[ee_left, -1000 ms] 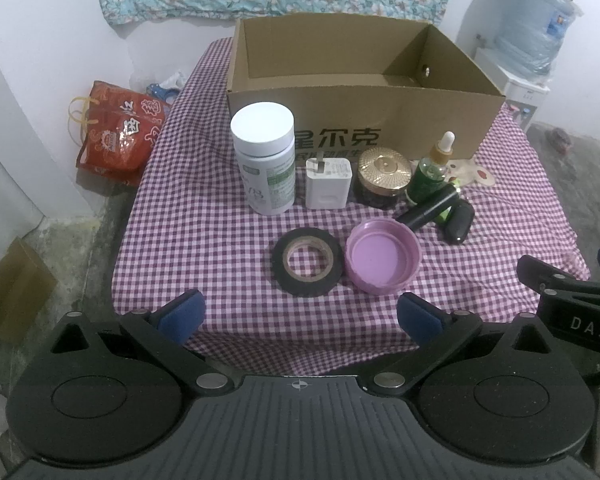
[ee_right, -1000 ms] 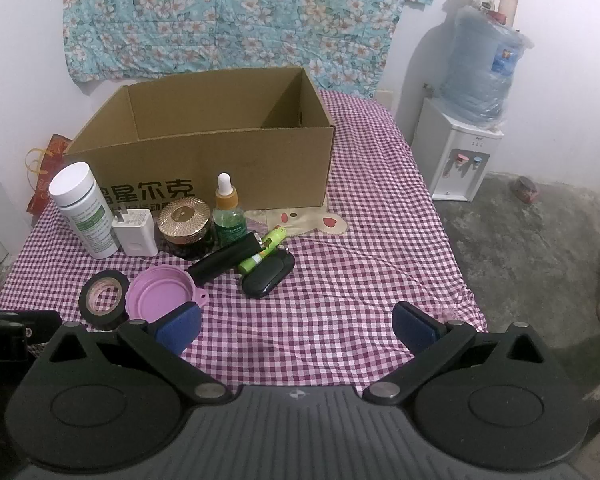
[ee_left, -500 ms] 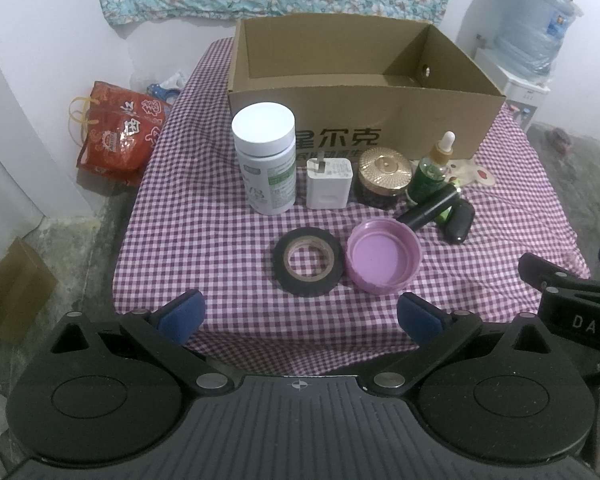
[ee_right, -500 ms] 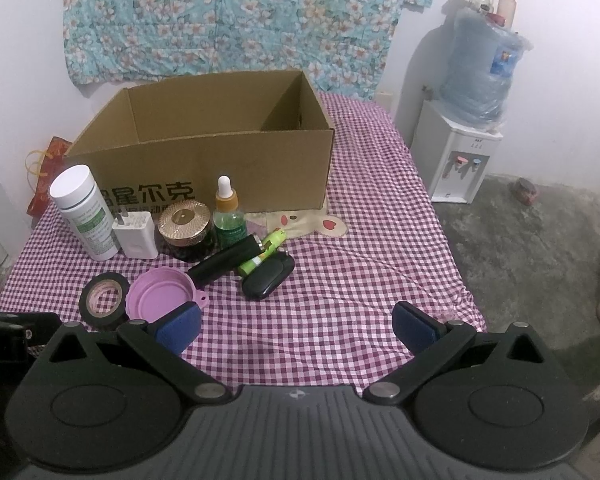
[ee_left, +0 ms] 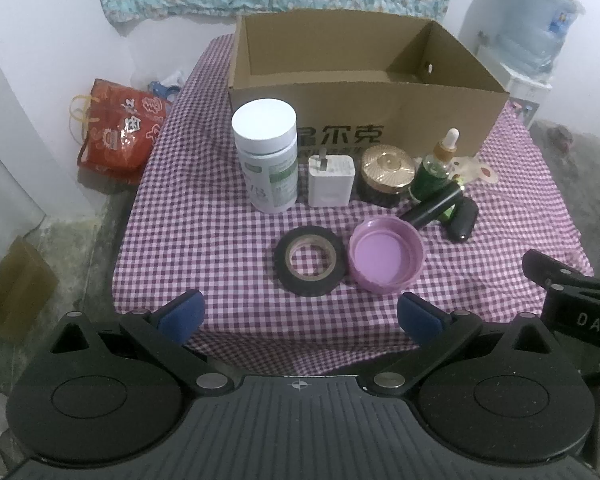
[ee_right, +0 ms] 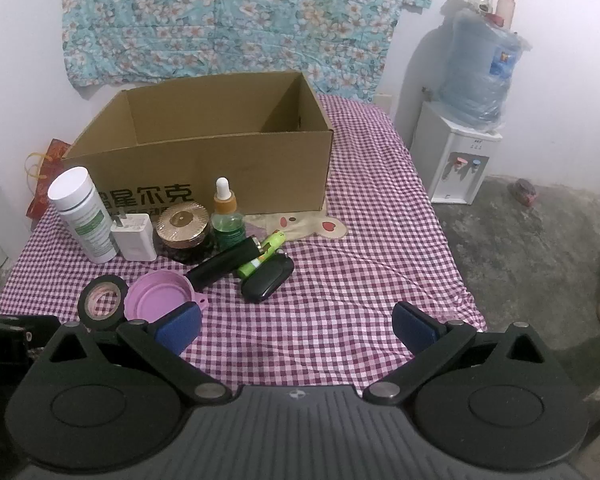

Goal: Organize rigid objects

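Purple-and-white checked cloth [ee_left: 204,216] covers the table, and there's one open cardboard box [ee_left: 364,120] at the back with nine loose bits lined up in front of it, each a single: a white pill bottle [ee_left: 269,160], a white charger [ee_left: 331,181], a gold-lidded jar [ee_left: 387,176], a green dropper bottle [ee_left: 434,164], a black tube [ee_left: 430,208], a lime-green stick [ee_right: 262,258], a black key fob [ee_left: 463,220], a roll of black tape [ee_left: 311,266] and a pink lid [ee_left: 385,255].

The bottle, charger, jar and dropper all stand upright in a row just in front of the box wall, charger prongs up. The tape lies flat, hole up, touching or almost touching the pink lid, which sits open side up, both nearest the front edge. The black tube lies on its side, long axis running diagonally from the pink lid back toward the dropper; the green stick lies alongside it on the same diagonal, and the key fob lies flat just beside that, angled roughly the same way. Nothing shows inside the box from these angles.

Left gripper [ee_left: 300,314] hangs off the front edge of the table, fingers spread wide, nothing between the blue pads [ee_left: 182,314]. Right gripper [ee_right: 296,326] is the same deal, wide apart and empty over the front right part of the cloth, its left pad overlapping the pink lid in view.
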Available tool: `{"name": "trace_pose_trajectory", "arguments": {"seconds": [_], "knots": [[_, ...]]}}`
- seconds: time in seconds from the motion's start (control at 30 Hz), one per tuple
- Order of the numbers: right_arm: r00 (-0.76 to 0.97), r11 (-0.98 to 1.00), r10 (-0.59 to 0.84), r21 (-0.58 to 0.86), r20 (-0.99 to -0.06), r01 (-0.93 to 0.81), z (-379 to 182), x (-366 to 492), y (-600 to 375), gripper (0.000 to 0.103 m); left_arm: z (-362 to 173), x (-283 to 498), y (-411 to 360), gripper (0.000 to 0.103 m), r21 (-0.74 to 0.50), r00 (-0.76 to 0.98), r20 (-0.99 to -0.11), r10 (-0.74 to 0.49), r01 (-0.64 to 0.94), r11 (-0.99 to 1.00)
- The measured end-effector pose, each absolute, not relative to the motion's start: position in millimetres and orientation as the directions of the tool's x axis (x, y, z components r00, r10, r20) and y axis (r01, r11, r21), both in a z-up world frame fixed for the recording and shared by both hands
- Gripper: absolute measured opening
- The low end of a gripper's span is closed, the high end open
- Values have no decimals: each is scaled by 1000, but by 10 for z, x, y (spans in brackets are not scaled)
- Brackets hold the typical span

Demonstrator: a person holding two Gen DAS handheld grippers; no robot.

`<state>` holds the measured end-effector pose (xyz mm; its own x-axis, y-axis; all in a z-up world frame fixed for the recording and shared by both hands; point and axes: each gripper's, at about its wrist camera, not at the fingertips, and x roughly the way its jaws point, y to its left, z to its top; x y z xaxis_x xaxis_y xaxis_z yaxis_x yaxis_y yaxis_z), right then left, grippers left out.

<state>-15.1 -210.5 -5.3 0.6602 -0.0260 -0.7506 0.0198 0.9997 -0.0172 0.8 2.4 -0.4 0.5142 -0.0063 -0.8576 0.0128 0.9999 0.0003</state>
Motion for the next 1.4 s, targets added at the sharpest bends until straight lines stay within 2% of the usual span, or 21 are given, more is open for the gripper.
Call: {"name": "trace_pose_trajectory", "arguments": {"seconds": [0.47, 0.8, 1.03, 1.23, 1.4], "knots": [[663, 998, 3, 39, -749, 40, -184, -72, -2230, 103, -138, 109, -22, 103, 1, 499, -867, -15, 33, 999], [643, 983, 147, 185, -752, -9, -309, 91, -2268, 101, -218, 206, -126, 103, -17, 507, -859, -70, 109, 994], [623, 973, 184, 231, -760, -6, -435, 249, -2323, 90, -217, 291, -192, 103, -89, 528, -833, -165, 166, 982], [624, 948, 228, 317, -747, 34, -540, 414, -2587, 72, -213, 435, -469, 103, -45, 538, -823, -184, 260, 965], [607, 898, 324, 438, -726, 45, -677, 615, -2797, 62, -214, 547, -791, 99, -20, 551, -799, -241, 375, 927]]}}
